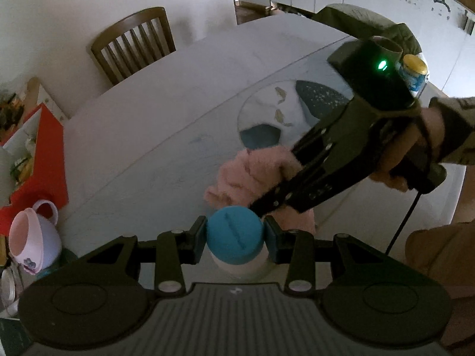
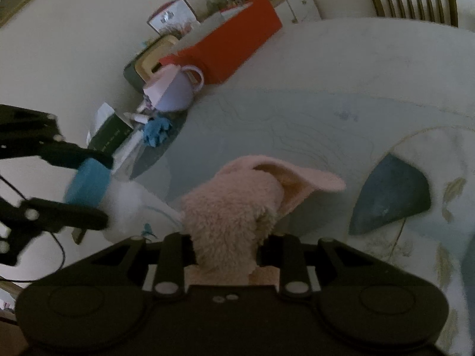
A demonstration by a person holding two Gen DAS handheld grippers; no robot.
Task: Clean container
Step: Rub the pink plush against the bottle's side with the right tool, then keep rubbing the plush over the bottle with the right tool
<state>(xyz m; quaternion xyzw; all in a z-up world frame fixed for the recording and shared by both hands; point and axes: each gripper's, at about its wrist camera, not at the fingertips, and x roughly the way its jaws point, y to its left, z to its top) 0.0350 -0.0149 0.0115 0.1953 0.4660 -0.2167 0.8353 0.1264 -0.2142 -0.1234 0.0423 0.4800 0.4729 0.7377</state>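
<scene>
My left gripper is shut on the blue lid of a white container, held above the table. In the right wrist view the same container shows at the left, blurred, with its blue lid between the left gripper's fingers. My right gripper is shut on a fluffy pink cloth. In the left wrist view the pink cloth hangs from the right gripper just behind and right of the container, close to its side.
A white table with a patterned cover carries a dark blue patch. A pink and white mug, a red box and clutter line the table's left edge. A wooden chair stands behind. A yellow-lidded jar sits far right.
</scene>
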